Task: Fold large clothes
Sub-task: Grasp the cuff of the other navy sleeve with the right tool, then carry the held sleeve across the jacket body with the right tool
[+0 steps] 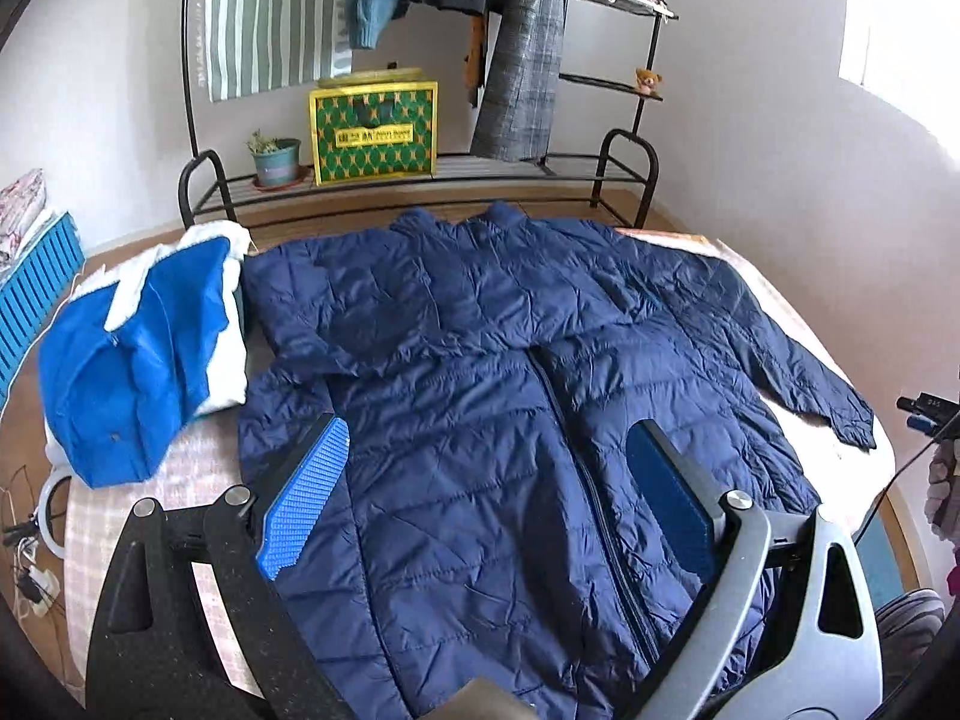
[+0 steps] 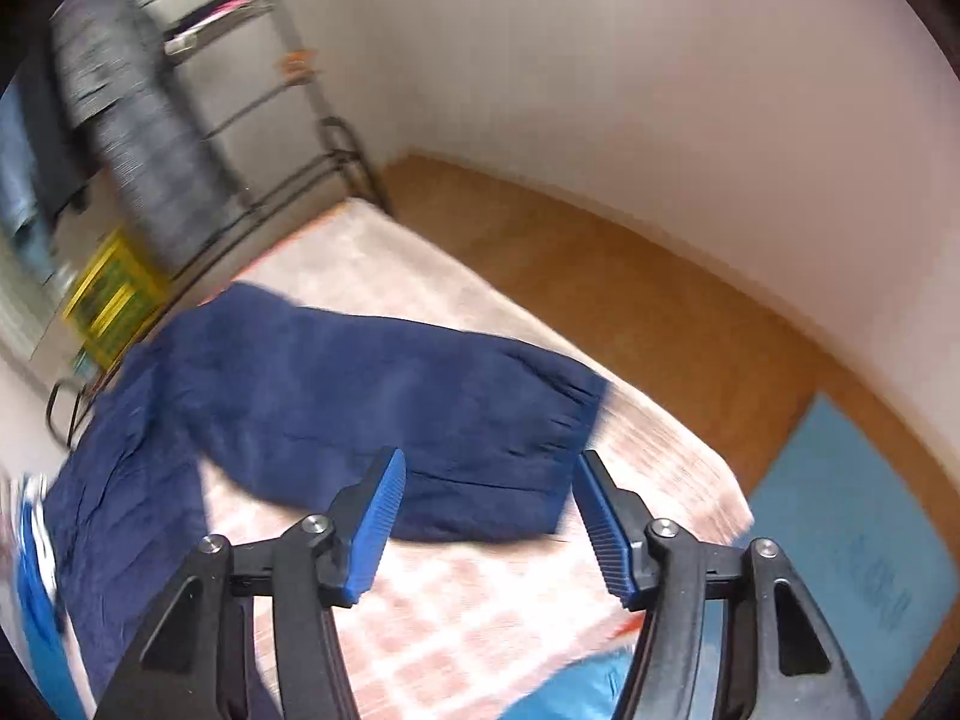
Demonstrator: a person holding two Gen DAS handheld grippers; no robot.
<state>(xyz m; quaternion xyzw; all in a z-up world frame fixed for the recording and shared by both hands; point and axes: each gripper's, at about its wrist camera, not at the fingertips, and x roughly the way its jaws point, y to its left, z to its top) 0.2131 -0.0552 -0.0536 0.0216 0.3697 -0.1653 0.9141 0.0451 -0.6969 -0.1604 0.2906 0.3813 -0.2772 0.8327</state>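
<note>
Navy quilted jacket [image 1: 480, 372] judged soft, puffy, slippery; best gripped at sleeve cuff [image 2: 576, 414]. Left gripper [image 1: 486, 474] and right gripper [image 2: 489, 516] held spread, empty.

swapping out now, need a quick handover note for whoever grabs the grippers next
Left gripper: jaws open, empty, over the navy jacket's front.
Right gripper: jaws open, empty, aimed at the jacket's outstretched sleeve.
Jacket lies face up, zipper closed, spread on the checked cover; its other sleeve already lies across the chest. A blue-and-white garment sits beside it.
Done: jacket laid flat, one sleeve in.
Left: probably fold the outstretched sleeve in, then fold the body.
</note>
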